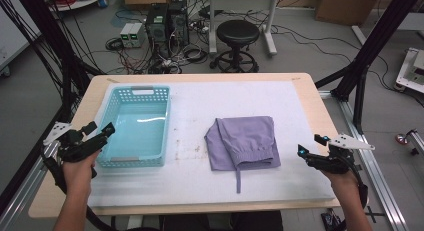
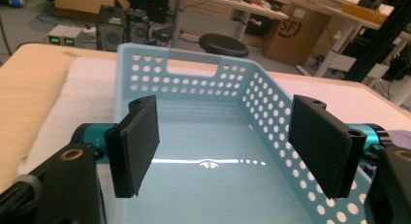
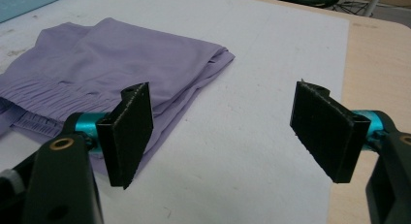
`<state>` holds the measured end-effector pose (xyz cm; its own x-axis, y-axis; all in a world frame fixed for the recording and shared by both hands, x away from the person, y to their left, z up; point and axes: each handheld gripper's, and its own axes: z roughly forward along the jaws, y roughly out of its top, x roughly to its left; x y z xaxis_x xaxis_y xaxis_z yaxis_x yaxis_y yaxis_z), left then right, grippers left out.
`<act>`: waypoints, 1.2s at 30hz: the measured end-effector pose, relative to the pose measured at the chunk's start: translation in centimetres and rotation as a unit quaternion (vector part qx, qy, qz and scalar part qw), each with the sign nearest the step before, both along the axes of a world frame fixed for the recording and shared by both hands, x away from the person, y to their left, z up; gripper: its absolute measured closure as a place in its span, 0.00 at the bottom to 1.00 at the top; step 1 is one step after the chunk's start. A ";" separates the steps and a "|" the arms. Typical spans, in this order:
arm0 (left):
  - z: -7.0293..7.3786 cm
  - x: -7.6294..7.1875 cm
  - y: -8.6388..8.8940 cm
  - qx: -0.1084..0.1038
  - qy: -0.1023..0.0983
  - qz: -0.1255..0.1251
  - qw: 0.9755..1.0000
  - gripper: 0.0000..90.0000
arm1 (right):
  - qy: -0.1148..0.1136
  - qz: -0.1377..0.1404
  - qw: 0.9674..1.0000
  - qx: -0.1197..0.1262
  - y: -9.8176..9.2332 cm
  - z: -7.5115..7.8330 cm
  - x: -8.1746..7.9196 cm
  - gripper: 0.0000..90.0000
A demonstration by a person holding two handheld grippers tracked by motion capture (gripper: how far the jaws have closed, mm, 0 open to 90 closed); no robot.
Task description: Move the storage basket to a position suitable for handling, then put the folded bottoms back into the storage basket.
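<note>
Right gripper (image 3: pixel 223 136) jaws wide apart, folded purple garment (image 3: pixel 111 69), white mat (image 3: pixel 271 64)

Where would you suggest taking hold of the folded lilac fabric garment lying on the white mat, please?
Probably at the folded lilac fabric garment along its right-hand edge, nearest the right gripper, whose jaws stand open beside it. In the right gripper view that edge shows stacked layers lying flat on the white mat, so a low sideways approach could pinch them together. The dangling drawstring would likely just pull loose.
</note>
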<state>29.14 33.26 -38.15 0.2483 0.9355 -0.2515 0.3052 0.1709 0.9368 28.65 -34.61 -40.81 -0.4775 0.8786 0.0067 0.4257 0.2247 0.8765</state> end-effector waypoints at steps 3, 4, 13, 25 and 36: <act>-0.1 0.0 -0.7 0.000 -0.001 -0.007 1.000 0.30 | 0.000 0.005 1.000 0.000 0.2 0.1 -0.1 0.26; -0.2 0.0 -1.0 0.000 -0.002 -0.009 1.000 0.30 | -0.002 0.005 1.000 -0.001 0.2 0.2 -0.1 0.26; 0.6 0.4 -3.6 0.001 -0.012 -0.035 0.999 0.30 | -0.006 -0.001 1.000 0.005 -0.4 0.3 -0.3 0.26; 0.2 0.9 -10.3 0.000 -0.027 -0.101 0.994 0.30 | -0.007 0.003 1.000 0.001 -0.5 0.2 -0.3 0.26; -1.1 1.4 -16.6 0.012 -0.012 -0.166 0.986 0.38 | -0.005 0.009 1.000 0.002 -0.5 0.1 -0.3 0.26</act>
